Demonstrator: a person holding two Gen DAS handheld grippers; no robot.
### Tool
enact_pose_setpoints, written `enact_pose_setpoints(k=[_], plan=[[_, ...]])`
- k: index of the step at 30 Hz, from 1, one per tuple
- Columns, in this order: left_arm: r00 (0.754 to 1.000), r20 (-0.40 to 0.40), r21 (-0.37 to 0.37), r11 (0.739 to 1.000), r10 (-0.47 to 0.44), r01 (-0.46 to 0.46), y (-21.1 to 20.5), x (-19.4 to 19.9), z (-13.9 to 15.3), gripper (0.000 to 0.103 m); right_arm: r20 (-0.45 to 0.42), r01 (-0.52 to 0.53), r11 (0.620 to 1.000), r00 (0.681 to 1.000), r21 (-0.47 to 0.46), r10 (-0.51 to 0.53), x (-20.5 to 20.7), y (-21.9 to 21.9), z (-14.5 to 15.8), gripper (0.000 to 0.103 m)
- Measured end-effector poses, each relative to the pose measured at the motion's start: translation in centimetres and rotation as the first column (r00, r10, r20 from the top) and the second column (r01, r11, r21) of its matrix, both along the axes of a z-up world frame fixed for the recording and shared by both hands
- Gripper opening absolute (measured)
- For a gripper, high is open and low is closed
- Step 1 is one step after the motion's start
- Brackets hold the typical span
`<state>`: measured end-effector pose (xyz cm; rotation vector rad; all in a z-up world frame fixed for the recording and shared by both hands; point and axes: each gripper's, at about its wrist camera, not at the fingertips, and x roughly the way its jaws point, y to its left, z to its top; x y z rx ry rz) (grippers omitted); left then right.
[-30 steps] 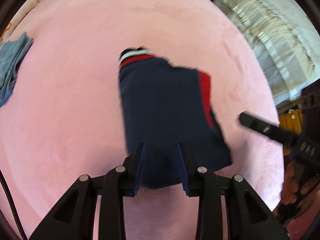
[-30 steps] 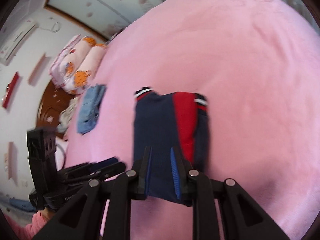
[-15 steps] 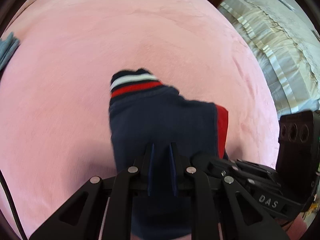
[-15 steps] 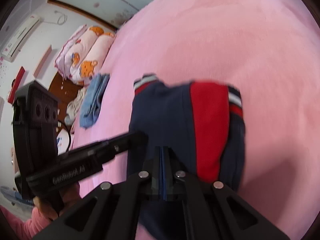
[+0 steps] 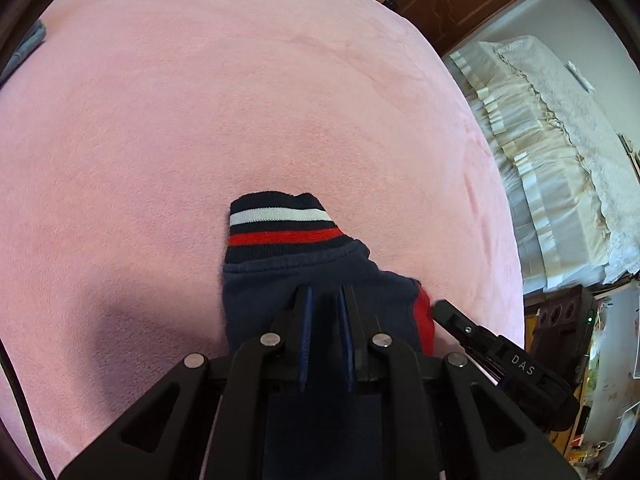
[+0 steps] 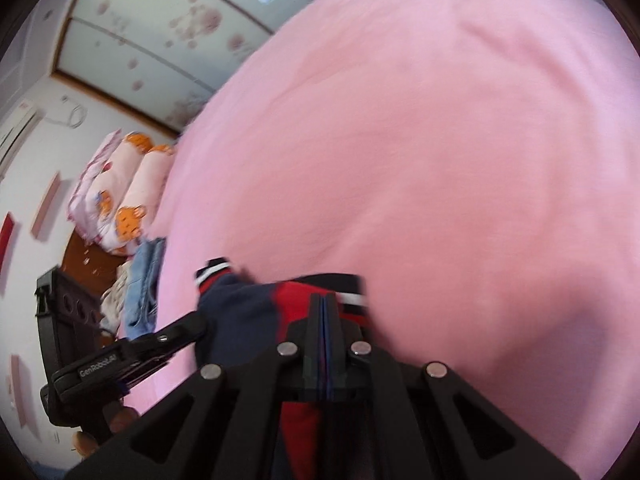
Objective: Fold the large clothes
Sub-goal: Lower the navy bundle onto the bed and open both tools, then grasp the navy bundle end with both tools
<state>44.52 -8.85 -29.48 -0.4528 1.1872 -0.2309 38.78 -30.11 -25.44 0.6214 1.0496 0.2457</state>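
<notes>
The left gripper (image 5: 325, 300) is clamped on the near edge of the navy garment (image 5: 280, 280), its blue-lined fingers (image 5: 306, 312) drawn close with only a thin band of dark cloth between them. The fabric runs down between the fingers and under the gripper body toward the camera. Ahead of the fingertips the garment lies on the pink blanket (image 5: 200, 100), and its ribbed cuff (image 5: 280, 224) — navy with a white and a red stripe — points away from the camera at the far end. A red panel (image 5: 423, 316) shows along the garment's right edge.

The right gripper (image 6: 324, 300) has its fingers pressed fully together, pinching the garment's red part (image 6: 296, 296), with more red cloth hanging below between the gripper's arms. In the left wrist view the right gripper (image 5: 440, 306) comes in from the lower right with its tip touching the red edge; in the right wrist view the left gripper (image 6: 200, 322) comes in from the lower left onto the navy cloth, held by a hand (image 6: 116, 420) seen at the bottom.

Both grippers hold the same near end of the garment, close beside each other — the rest is spread on the blanket. Folded blue jeans (image 6: 142, 288) lie at the blanket's left edge, near patterned pillows (image 6: 120, 192). A cream bedcover (image 5: 552, 140) sits well apart at the right.
</notes>
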Motion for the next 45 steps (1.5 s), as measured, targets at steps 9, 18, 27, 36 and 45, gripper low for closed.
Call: enact_pose_setpoints(k=[9,18,27,36,45], plan=[[0.996,-0.010,0.136,0.987,0.089,-0.087,1.4,-3.8,3.1,0.038,-0.124,0.080,0.993,0.988,-0.087,-0.091,-3.6,-3.7,1.5,0.004],[0.987,-0.098,0.304,0.948,0.127,-0.092,-0.3,-7.7,3.8,0.051,-0.261,-0.081,0.987,0.964,-0.138,0.043,-7.3,0.1,3.3,0.005],[0.989,-0.137,0.394,0.919,0.047,0.011,-3.8,-11.5,6.1,0.067,-0.255,-0.182,0.969,0.957,-0.167,0.136,-10.3,3.4,7.1,0.045],[0.991,-0.135,0.470,0.882,0.024,0.043,-5.5,-12.6,8.4,0.093,-0.248,-0.222,0.954,0.954,-0.201,0.169,-11.3,4.2,9.3,0.074],[0.991,-0.135,0.476,0.878,0.016,0.050,-6.3,-13.1,8.8,0.095,-0.259,-0.229,0.943,0.952,-0.241,0.165,-11.7,3.7,9.3,0.083]])
